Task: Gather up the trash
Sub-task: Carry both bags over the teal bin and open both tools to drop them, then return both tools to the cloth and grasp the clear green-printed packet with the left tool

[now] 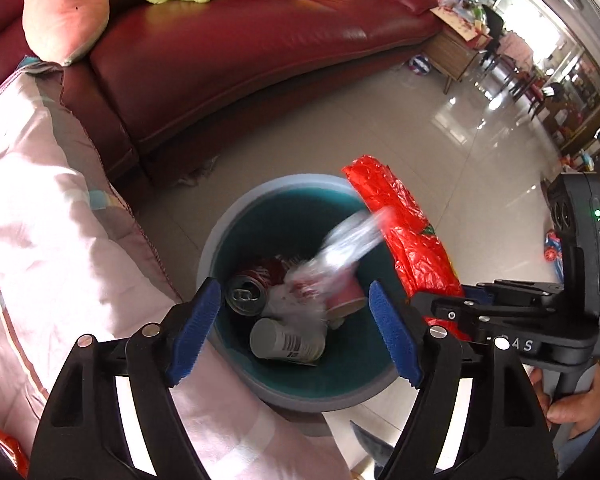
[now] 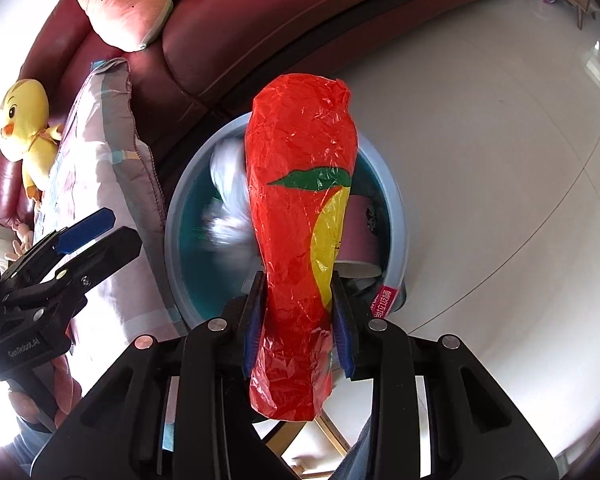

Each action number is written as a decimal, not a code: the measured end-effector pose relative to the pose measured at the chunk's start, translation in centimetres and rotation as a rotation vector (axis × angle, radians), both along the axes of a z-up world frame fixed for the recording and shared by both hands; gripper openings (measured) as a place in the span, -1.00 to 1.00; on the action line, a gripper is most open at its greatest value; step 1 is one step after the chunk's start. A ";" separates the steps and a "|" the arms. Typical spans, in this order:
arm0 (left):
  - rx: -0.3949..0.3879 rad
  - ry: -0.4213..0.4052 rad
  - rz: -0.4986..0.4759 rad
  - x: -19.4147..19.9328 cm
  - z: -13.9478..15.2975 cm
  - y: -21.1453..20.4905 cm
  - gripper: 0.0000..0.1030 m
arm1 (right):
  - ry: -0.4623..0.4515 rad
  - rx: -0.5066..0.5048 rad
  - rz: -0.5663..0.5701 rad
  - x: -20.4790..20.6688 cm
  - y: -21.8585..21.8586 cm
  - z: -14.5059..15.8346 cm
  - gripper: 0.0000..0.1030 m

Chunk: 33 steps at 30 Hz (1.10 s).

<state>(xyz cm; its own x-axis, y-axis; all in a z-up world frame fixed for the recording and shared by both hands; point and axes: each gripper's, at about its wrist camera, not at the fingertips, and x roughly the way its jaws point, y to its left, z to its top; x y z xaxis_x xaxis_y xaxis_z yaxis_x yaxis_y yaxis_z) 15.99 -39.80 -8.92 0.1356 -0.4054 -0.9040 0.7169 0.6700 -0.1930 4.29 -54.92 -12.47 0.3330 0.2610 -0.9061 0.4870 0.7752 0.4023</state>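
Your right gripper has its fingers clamped on the red bag, right above the bin — push it out over the middle before letting go. Left gripper hangs wide and empty; a blurry clear bottle is mid-bin, over the cans and cups. Watch the quilt — it touches the rim.

The right hand-held gripper pinches a crumpled red plastic bag above a grey bin on the floor, beside a red sofa, with the left hand-held gripper open nearby.
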 end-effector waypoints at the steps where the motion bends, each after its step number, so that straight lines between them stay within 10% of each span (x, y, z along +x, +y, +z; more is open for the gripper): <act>1: 0.002 0.003 0.004 0.1 0.0 0.2 0.51 | 0.001 0.001 0.002 0.1 0.0 0.0 -0.41; 9: -0.008 -0.012 0.049 0.2 0.9 3.1 0.67 | -0.003 0.006 0.024 1.2 0.9 -0.4 -0.34; 11: -0.023 -0.019 0.062 0.1 1.3 3.8 0.70 | -0.008 -0.005 0.024 1.7 1.4 -0.6 0.25; 13: -0.037 -0.023 0.070 0.1 1.7 4.4 0.73 | -0.014 -0.016 0.020 2.0 1.8 -0.6 0.39; 33: -0.068 -0.006 0.125 -0.8 2.4 10.5 0.76 | 0.019 -0.053 0.032 1.5 4.4 1.3 0.47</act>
<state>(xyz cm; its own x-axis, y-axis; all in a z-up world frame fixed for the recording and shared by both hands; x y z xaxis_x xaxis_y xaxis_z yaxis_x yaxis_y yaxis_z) 15.21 -29.33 -6.50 0.1936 -0.4453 -0.8742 0.6301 0.7394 -0.2371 5.81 -50.47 -11.15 0.3077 0.2228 -0.9250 0.4688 0.8105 0.3512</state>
